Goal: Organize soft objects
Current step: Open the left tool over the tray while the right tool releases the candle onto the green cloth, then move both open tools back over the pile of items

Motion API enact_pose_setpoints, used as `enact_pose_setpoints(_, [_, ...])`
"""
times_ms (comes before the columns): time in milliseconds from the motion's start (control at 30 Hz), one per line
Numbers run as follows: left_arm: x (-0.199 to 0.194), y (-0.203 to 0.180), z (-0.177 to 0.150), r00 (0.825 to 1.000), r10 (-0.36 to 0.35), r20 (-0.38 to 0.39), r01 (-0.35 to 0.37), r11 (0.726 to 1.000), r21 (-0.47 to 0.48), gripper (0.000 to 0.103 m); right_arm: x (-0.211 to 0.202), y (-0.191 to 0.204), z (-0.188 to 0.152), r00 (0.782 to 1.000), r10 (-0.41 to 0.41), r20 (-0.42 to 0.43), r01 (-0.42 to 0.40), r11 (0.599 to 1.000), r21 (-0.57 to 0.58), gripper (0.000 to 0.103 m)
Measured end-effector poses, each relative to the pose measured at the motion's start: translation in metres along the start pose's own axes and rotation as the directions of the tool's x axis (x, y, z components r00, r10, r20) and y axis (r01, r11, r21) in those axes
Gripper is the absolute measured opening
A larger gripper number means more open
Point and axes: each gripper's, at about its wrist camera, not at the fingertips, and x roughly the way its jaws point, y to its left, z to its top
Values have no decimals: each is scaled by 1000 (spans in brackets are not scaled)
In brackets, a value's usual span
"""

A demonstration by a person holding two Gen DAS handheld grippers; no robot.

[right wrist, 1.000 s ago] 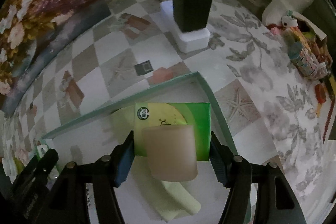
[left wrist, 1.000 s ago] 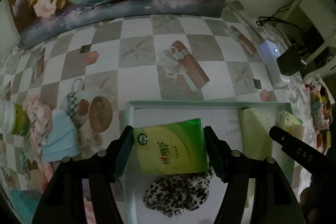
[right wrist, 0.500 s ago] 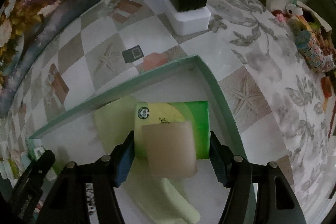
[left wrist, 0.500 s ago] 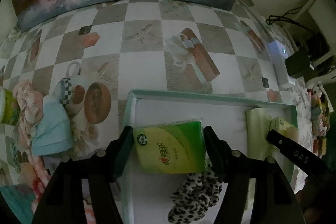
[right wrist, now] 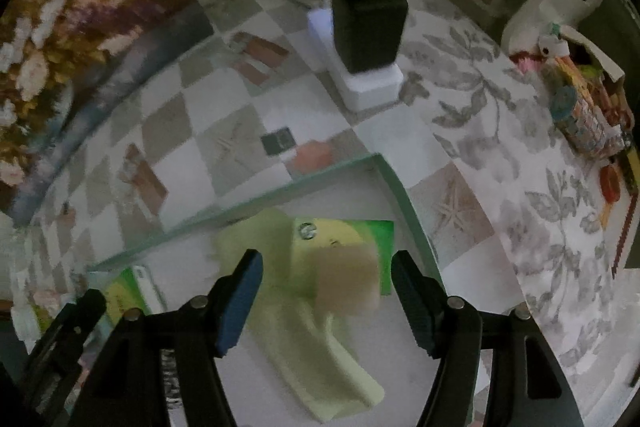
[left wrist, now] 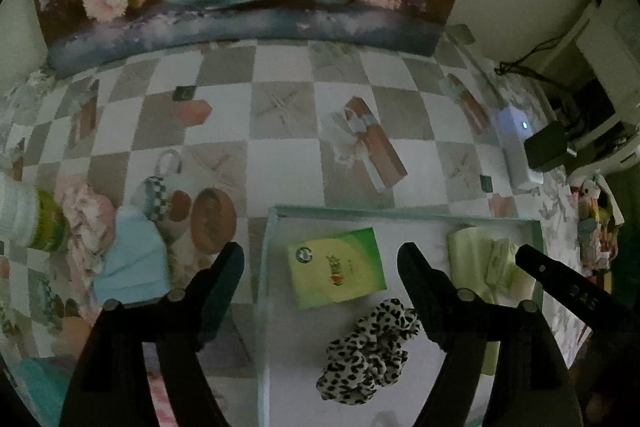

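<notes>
Left claw [left wrist: 320, 259] gaping wide, gripping nothing, hovering over the left end of the shallow white tray with a pale green rim [left wrist: 400, 213]. Lying flat in the tray between and just ahead of its tips: one green-and-yellow soft tissue pack [left wrist: 336, 267], touching neither finger. Resting below that pack, near the right finger: one leopard-print fabric scrunchie [left wrist: 368, 351].

Right claw [right wrist: 326, 267] also standing wide open, holding nothing, poised over the tray's right end [right wrist: 416, 219]. Lying between its tips: a second green-and-yellow tissue pack [right wrist: 360, 231], with one beige soft block [right wrist: 346, 283] sitting on it, blurred. Spreading beneath both and trailing toward the claw: one pale yellow-green folded cloth [right wrist: 304, 347].

Counting in the tray: two tissue packs, one scrunchie, one cloth, one beige block.

Lying outside the tray, left of the left claw, on the checkered tablecloth [left wrist: 280, 163]: one light blue cloth [left wrist: 132, 263] and one pink floral fabric piece [left wrist: 86, 215], touching.
</notes>
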Motion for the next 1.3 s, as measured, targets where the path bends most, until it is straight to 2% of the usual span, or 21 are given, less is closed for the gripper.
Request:
enact_pose_setpoints(333, [3, 29, 0, 996, 90, 0, -90, 995, -53, 91, -3, 43, -15, 1000, 3, 18, -1, 992, -130, 73])
enact_pose_setpoints(400, [3, 37, -3, 994, 110, -5, -110, 991, -70, 93, 0, 53, -19, 1000, 12, 11, -10, 987, -159, 79])
enact_pose_setpoints(567, [4, 53, -8, 990, 141, -16, -142, 984, -104, 98, 0, 73, -29, 1000, 25, 18, -21, 976, -216, 84])
enact_pose_setpoints(633, [5, 61, -11, 990, 141, -23, -142, 982, -121, 98, -1, 77, -33, 999, 27, 19, -22, 974, -224, 86])
enact_pose_setpoints(767, [5, 70, -16, 988, 148, -31, -151, 981, -123, 98, 0, 83, -40, 999, 27, 21, -21, 972, -235, 97])
enact_pose_setpoints(900, [3, 79, -23, 992, 125, -31, -129, 979, -155, 98, 1, 85, -45, 999, 44, 8, -41, 971, -235, 102])
enact_pose_setpoints(1067, [-6, 81, -29, 990, 138, -5, -137, 978, -160, 99, 2, 84, -52, 998, 58, 4, -55, 973, -226, 103])
enact_pose_setpoints(1133, [-11, 81, -32, 989, 145, 10, -142, 977, -159, 103, 1, 83, -53, 999, 37, 5, -35, 977, -212, 103])
enact_pose_setpoints(1200, [-18, 82, -34, 988, 155, 27, -148, 976, -161, 103, -1, 83, -56, 999, 29, 19, -24, 978, -205, 103])
enact_pose_setpoints(1300, [-29, 84, -38, 988, 150, 47, -140, 976, -169, 103, -8, 86, -60, 998, 57, 33, -49, 976, -213, 103])
